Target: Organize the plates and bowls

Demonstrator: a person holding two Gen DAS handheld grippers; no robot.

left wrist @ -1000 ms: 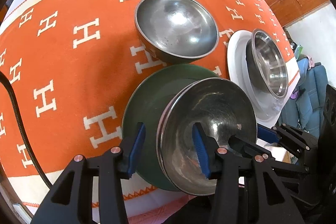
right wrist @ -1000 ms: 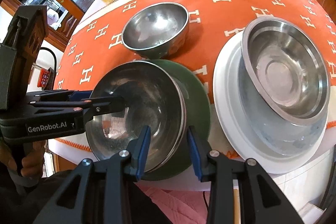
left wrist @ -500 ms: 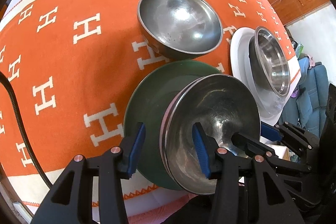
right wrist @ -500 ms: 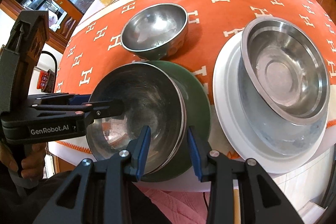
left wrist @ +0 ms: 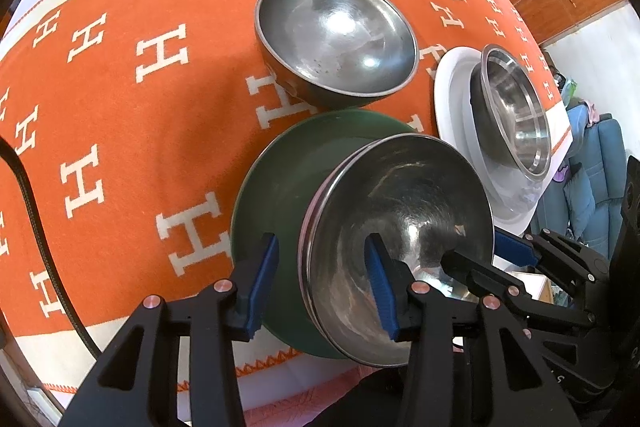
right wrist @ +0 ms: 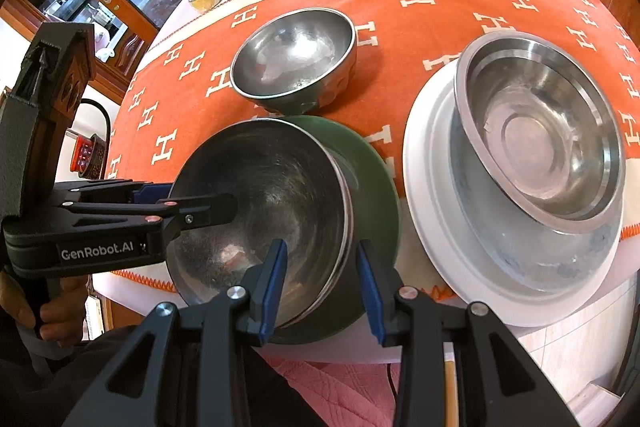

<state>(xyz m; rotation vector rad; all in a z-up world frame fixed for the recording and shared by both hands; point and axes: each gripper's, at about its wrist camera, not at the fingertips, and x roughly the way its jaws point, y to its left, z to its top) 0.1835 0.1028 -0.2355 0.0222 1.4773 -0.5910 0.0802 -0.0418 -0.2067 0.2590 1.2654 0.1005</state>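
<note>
Both grippers straddle the rim of one steel bowl (right wrist: 264, 203) sitting on a green plate (right wrist: 376, 183). The left gripper (left wrist: 320, 283) has one blue pad inside the bowl and one outside, over the plate, with a clear gap to the outer pad; whether the inner pad touches the wall is unclear. The right gripper (right wrist: 320, 283) stands likewise across the opposite rim, narrowly parted, contact unclear. Just beyond the fingers sits a deep steel bowl (right wrist: 292, 61) on the orange cloth (left wrist: 120, 107). To the right, a wide steel basin (right wrist: 540, 131) rests in a white plate (right wrist: 432, 227).
</note>
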